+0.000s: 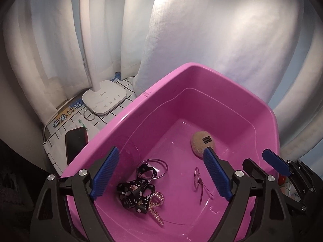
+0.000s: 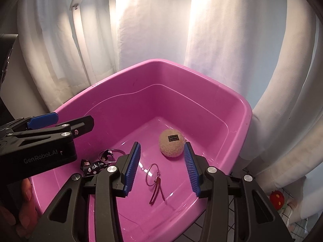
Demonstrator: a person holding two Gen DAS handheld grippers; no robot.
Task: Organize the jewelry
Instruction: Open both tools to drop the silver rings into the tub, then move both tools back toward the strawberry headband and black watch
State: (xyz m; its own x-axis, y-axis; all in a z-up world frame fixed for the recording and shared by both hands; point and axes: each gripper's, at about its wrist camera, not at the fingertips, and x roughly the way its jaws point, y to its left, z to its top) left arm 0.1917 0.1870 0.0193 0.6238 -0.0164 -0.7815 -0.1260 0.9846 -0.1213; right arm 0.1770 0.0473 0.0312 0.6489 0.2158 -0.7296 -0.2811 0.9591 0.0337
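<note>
The pink plastic tub (image 1: 201, 100) fills both views. Only the left wrist view shows the white Midea lamp base (image 1: 104, 98), a dark phone (image 1: 75, 143) and a printed packet (image 1: 66, 117) on the gridded surface (image 1: 123, 86) at far left. Only the right wrist view shows "GenRobot.AI" on the left gripper's body.

The left gripper (image 1: 159, 173) is spread wide and empty above the black patterned ribbon (image 1: 134, 193), silver bangles (image 1: 159, 169) and pearl clip (image 1: 156, 207). The right gripper (image 2: 161, 168) is released, holding nothing, with the hoop earring (image 2: 153, 174) below between its fingers and the beige fuzzy ball (image 2: 171, 143), whose label is unreadable, just beyond.
</note>
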